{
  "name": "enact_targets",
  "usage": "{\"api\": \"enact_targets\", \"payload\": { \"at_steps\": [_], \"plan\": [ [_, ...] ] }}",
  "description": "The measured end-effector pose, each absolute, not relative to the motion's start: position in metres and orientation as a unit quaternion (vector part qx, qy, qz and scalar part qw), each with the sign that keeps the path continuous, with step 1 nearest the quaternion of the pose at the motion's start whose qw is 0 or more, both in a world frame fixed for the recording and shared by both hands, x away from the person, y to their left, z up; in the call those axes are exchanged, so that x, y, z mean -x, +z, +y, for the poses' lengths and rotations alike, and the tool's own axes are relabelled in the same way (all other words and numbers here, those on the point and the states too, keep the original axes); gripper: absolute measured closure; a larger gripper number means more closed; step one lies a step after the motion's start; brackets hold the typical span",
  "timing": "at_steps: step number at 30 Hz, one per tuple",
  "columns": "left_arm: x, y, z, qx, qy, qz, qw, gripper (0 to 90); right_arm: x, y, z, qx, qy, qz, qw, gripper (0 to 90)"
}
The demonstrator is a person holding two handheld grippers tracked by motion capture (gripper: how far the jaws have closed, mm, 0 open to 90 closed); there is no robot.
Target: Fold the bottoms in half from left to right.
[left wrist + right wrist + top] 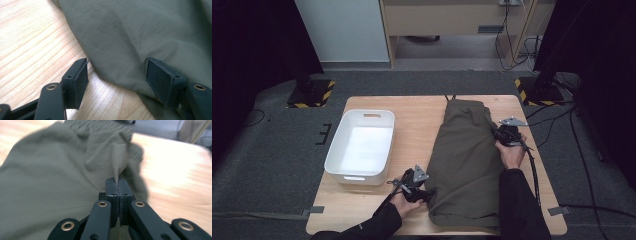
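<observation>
An olive-green folded garment (467,160) lies lengthwise on the right half of the wooden table (417,120). My left gripper (426,194) sits at its near left edge. In the left gripper view the gripper (117,75) is open, its jaws straddling the cloth's (130,37) hem with one pad on bare wood. My right gripper (501,134) is at the garment's right edge, further up. In the right gripper view its jaws (117,185) are pressed together on a pinched ridge of the fabric (62,177).
A white plastic tub (361,146) stands on the left half of the table, with nothing inside it. Dark stands with yellow-black striped feet (312,95) flank the far corners. Cables (562,120) run over the floor at the right.
</observation>
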State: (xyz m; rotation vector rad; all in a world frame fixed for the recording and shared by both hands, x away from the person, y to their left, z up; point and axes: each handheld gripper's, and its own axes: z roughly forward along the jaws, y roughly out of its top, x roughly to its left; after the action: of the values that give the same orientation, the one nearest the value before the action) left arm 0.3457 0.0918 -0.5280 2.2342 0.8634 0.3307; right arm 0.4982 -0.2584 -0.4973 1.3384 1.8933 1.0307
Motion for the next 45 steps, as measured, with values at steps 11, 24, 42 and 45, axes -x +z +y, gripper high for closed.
{"api": "enact_targets", "payload": {
  "at_steps": [11, 24, 42, 45],
  "plan": [
    [-0.344, -0.527, 0.092, -0.868, 0.124, 0.327, 0.353, 34.6, -0.503, -0.517, -0.273, -0.538, 0.335, 0.711, 0.305, 79.1],
    [-0.363, -0.507, 0.097, -0.845, 0.136, 0.330, 0.398, 35.0, -0.499, -0.466, -0.268, -0.479, 0.442, 0.688, 0.320, 46.0],
    [-0.378, -0.528, 0.091, -0.870, 0.135, 0.310, 0.358, 39.8, -0.555, -0.529, -0.242, -0.538, 0.410, 0.683, 0.278, 34.5],
    [-0.376, -0.528, 0.092, -0.874, 0.119, 0.305, 0.358, 40.5, -0.558, -0.534, -0.246, -0.564, 0.392, 0.681, 0.254, 29.6]
  ]
}}
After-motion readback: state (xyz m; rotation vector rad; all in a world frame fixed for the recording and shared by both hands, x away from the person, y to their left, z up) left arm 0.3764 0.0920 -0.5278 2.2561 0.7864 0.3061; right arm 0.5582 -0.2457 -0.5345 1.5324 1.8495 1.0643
